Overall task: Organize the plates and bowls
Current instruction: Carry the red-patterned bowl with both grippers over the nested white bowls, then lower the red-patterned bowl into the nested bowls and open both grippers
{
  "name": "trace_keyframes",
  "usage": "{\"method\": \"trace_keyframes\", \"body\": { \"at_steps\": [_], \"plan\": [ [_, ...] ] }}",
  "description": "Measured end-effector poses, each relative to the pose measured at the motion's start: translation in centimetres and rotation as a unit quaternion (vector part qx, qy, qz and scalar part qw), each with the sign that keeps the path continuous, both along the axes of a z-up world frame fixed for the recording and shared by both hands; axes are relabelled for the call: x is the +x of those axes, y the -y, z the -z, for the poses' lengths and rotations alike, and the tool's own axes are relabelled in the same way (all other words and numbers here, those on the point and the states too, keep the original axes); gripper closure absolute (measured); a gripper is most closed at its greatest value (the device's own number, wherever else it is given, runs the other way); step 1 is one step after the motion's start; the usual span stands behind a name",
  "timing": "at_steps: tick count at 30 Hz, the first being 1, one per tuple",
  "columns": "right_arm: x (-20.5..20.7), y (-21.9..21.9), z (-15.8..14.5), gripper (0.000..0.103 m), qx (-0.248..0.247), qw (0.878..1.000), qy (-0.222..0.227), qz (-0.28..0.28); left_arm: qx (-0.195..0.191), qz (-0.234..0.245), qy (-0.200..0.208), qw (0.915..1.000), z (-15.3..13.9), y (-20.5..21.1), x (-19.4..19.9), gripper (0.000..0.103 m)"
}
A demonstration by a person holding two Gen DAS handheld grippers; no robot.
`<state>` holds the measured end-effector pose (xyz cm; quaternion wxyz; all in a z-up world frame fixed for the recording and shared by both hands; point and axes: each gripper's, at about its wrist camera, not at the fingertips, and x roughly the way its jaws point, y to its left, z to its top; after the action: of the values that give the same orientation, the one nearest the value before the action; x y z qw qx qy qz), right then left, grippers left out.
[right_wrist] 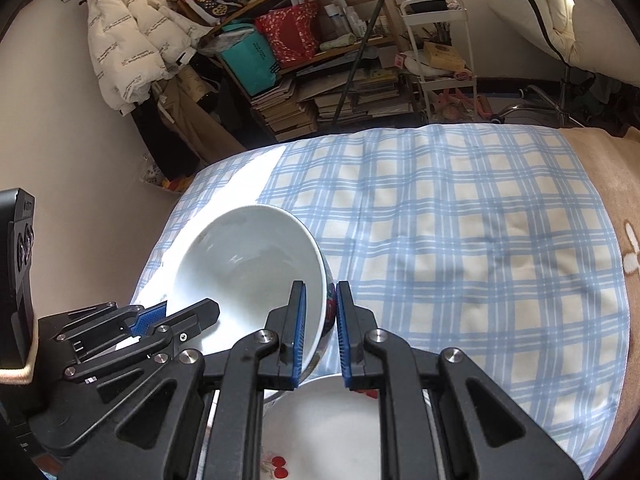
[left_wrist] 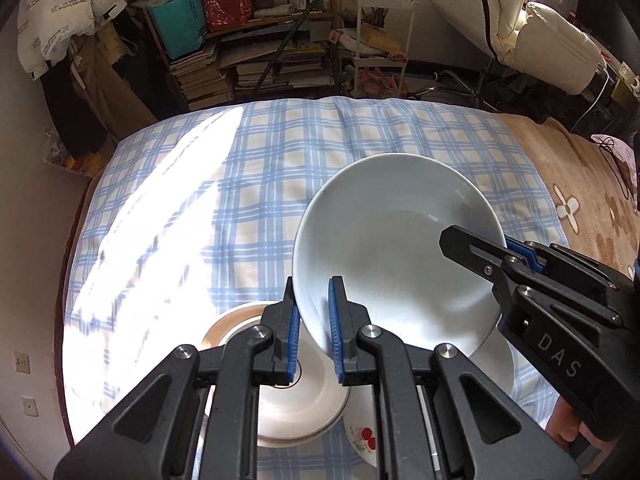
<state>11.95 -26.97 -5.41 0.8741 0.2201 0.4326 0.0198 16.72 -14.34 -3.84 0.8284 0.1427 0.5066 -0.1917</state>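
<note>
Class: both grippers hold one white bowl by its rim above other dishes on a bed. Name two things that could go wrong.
1. The white bowl hangs tilted, pinched only at its rim by the left gripper and right gripper; it may slip.
2. It could drop onto the cherry-patterned plate and chip it.

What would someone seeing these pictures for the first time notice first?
The white bowl in mid-frame, tilted and lifted above the blue checked cloth, pinched at opposite sides of its rim by the left gripper and the right gripper. Just below it lie a brown-rimmed white plate and a cherry-printed plate. Behind the cloth stands a cluttered shelf of books and bags.
</note>
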Motion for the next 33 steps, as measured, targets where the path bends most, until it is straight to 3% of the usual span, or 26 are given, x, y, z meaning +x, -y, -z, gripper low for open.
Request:
{"method": "trace_keyframes", "body": {
  "at_steps": [15,33],
  "plan": [
    [-1.0,-7.8,0.2,0.087,-0.009,0.998,-0.002,-0.069,-0.010,-0.060,0.005,0.9981,-0.3,-8.1,-2.8,0.091],
    [-0.9,-10.9,2.3,0.087,-0.028,0.995,-0.024,-0.095,-0.024,-0.087,-0.009,0.9958,2.5,-10.9,-3.2,0.091]
  ]
}}
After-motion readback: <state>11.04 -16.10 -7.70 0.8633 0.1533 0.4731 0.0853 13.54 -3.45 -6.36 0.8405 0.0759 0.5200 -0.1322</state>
